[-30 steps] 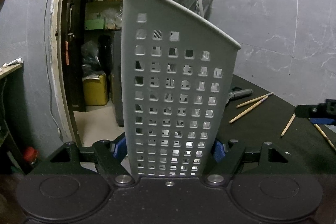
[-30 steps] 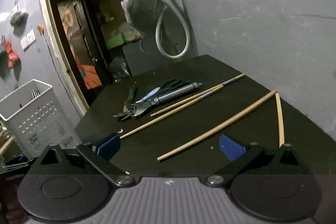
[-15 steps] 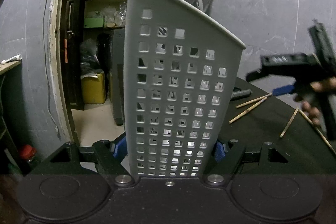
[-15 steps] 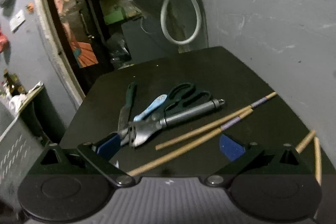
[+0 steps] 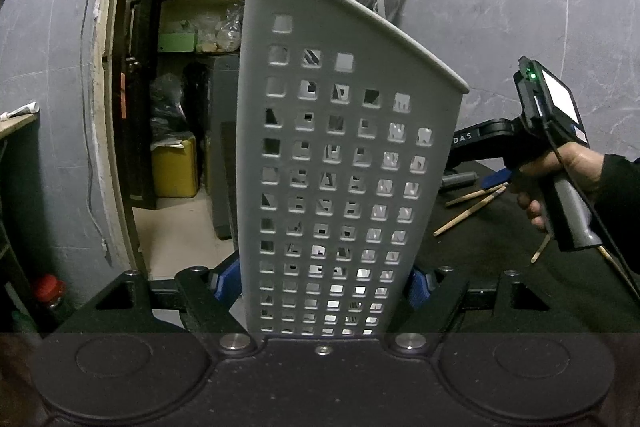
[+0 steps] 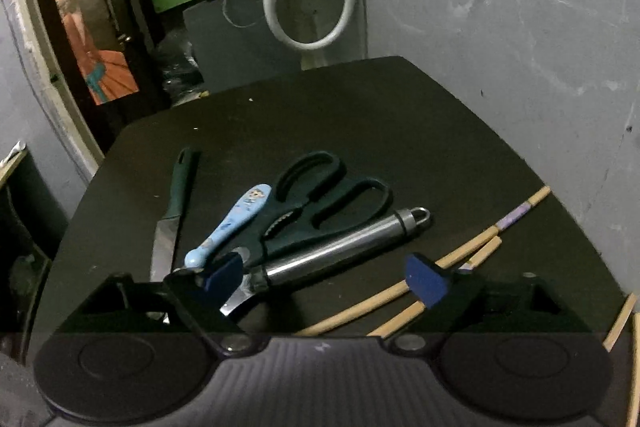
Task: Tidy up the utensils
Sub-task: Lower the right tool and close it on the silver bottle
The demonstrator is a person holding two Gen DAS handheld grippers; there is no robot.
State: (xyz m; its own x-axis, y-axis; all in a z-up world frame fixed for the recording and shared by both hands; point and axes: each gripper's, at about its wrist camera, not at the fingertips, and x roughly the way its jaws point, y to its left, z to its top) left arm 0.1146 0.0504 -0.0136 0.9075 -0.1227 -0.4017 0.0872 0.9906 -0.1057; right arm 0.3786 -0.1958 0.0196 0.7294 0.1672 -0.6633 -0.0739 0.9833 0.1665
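Basket clamped in left tool; right tool closing over scissors.

Grey square-holed basket, black scissors, pale-blue printed spoon, black table.

1. The right tongs are closing with nothing pressed between their blue pads.
2. They are hanging over a steel-handled utensil lying on the dark tabletop.
3. Black scissors, a blue spoon, a knife and chopsticks are lying nearby.
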